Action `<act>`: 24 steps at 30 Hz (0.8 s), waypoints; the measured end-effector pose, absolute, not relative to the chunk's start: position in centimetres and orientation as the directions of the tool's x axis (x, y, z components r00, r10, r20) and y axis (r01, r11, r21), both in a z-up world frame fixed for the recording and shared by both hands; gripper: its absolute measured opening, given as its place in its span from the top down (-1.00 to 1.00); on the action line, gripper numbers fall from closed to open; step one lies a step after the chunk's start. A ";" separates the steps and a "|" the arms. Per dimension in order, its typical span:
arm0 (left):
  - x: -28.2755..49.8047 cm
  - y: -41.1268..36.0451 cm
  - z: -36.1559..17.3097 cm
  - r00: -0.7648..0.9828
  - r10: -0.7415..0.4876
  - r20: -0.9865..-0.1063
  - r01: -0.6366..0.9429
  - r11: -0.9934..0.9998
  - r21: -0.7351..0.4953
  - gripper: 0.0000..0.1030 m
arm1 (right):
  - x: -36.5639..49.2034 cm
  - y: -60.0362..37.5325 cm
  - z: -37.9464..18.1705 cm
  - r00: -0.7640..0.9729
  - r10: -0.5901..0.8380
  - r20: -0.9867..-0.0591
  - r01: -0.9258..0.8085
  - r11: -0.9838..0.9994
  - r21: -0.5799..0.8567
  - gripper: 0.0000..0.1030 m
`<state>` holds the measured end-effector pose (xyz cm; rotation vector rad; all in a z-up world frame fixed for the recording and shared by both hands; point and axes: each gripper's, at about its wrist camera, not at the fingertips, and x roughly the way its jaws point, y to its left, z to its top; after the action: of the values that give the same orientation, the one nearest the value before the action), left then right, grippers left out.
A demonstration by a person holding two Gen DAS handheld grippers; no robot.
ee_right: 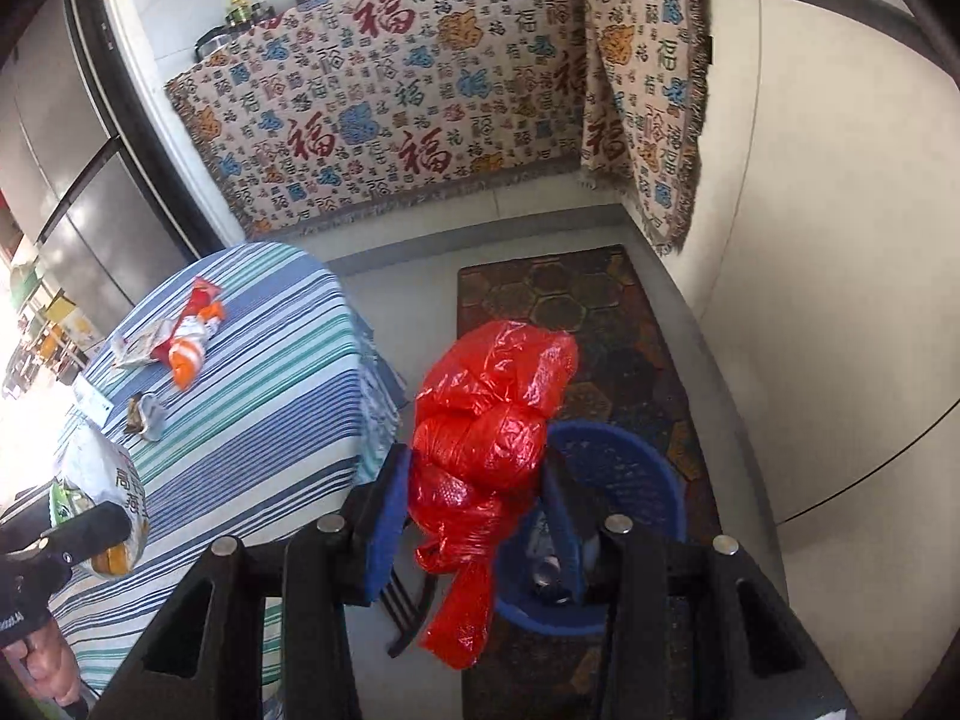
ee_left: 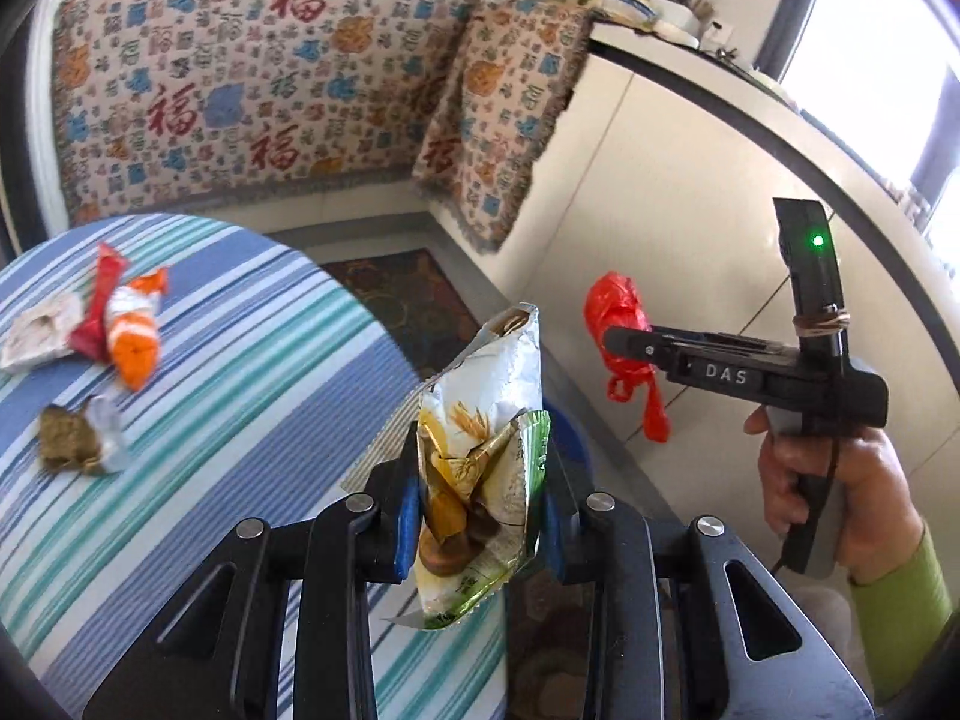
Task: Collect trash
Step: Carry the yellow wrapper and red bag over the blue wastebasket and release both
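Note:
My left gripper [ee_left: 480, 516] is shut on a crumpled white and green snack bag [ee_left: 486, 450], held over the edge of the striped table [ee_left: 240, 420]. The bag also shows at the lower left of the right wrist view [ee_right: 114, 492]. My right gripper [ee_right: 480, 510] is shut on a knotted red plastic bag [ee_right: 486, 438], held above a blue bin [ee_right: 624, 480] on the floor. The right gripper [ee_left: 618, 339] and red bag [ee_left: 618, 306] show in the left wrist view too. On the table lie an orange and white wrapper [ee_left: 135, 330], a red wrapper [ee_left: 99, 306], a white wrapper [ee_left: 36, 330] and a brown and silver wrapper [ee_left: 78, 438].
A patterned blanket [ee_left: 252, 90] covers furniture at the back. A dark mat [ee_right: 600, 324] lies on the floor under the bin. White cabinets [ee_left: 690, 180] stand on the right. A dark chair [ee_right: 408, 606] shows by the table's edge.

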<state>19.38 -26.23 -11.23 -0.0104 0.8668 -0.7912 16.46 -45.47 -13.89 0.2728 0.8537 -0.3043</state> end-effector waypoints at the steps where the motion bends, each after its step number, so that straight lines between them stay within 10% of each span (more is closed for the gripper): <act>1: 19.8 -27.7 -11.7 0.374 -0.629 -0.681 0.622 0.715 -0.319 0.39 | 16.5 -46.6 -14.5 0.617 -0.160 -0.771 0.386 0.915 0.118 0.16; 24: 24.9 -41.7 -23.0 0.207 -0.572 -0.794 0.590 0.720 -0.364 0.38 | 16.6 -58.2 -23.8 0.549 -0.079 -0.832 0.540 0.794 0.281 0.14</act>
<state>24.88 -41.66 -23.01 0.0199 1.0958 -0.8088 16.63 -58.16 -23.81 0.5566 0.9254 -0.3891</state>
